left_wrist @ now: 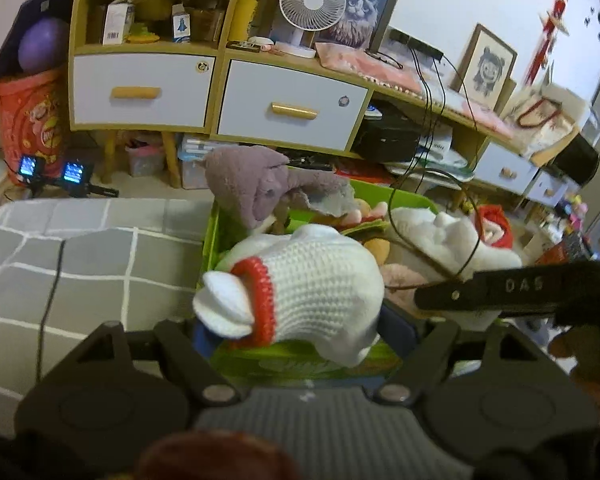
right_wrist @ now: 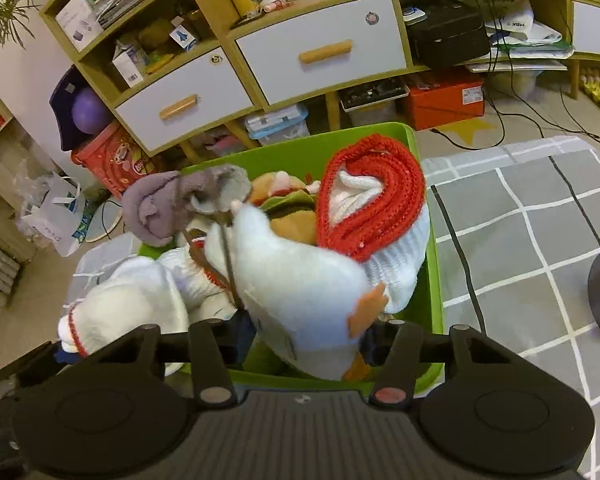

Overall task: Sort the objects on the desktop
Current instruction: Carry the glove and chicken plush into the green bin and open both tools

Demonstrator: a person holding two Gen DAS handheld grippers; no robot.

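While the left tongs [left_wrist: 300,332] clasp a white knitted toy [left_wrist: 312,280], the right tongs [right_wrist: 306,340] squeeze a white goose plush [right_wrist: 300,280].

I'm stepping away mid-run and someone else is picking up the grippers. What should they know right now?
Left gripper: closed on the white crocheted toy with the red ring, held at the near edge of the green bin.
Right gripper: closed on the white goose plush, over the bin's near rim.
In the bin: grey plush, burger plush, red-and-white knit piece.
Done: several soft toys are gathered in the bin.
Left: both held toys are unplaced, and they probably go in the bin too. The grey checked cover beside it shows only a cable.
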